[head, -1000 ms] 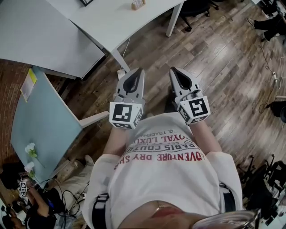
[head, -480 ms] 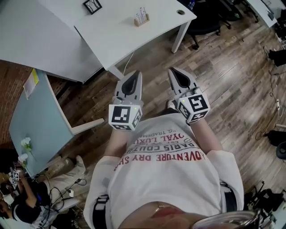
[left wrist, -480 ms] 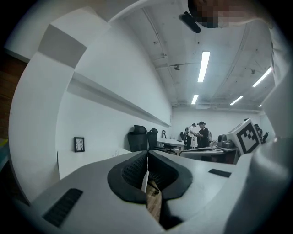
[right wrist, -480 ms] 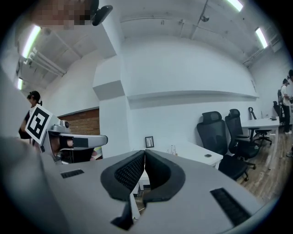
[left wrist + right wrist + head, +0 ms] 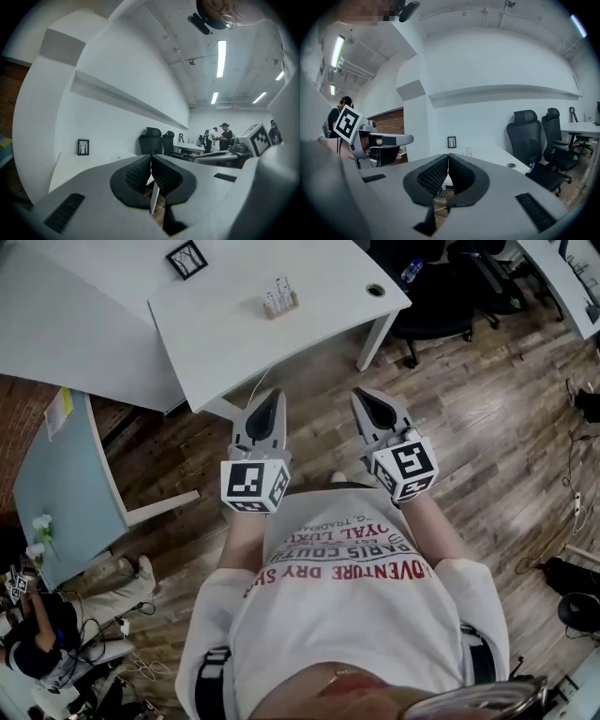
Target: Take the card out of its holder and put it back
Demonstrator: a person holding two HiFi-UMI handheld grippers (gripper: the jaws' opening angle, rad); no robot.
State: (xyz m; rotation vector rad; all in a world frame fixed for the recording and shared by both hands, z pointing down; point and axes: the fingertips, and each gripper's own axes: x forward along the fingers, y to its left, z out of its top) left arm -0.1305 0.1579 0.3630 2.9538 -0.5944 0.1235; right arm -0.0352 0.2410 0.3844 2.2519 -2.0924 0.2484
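Note:
A small wooden card holder (image 5: 279,300) with white cards upright in it stands on the white table (image 5: 234,334), well ahead of both grippers. In the right gripper view the card holder (image 5: 467,151) is a tiny shape on the far tabletop. My left gripper (image 5: 265,405) and right gripper (image 5: 367,401) are held side by side over the wooden floor, short of the table's near edge, pointing at it. The left gripper (image 5: 151,157) is shut with nothing between its pads. The right gripper (image 5: 448,156) is shut and empty too.
A black picture frame (image 5: 187,259) stands at the table's far left, and a cable hole (image 5: 376,289) is near its right corner. Black office chairs (image 5: 441,277) stand to the right. A light blue table (image 5: 56,484) and a seated person (image 5: 37,643) are at the left.
The white table and card holder have slid further into the head view, nearer the grippers. Both grippers have come forward together towards the table, still shut.

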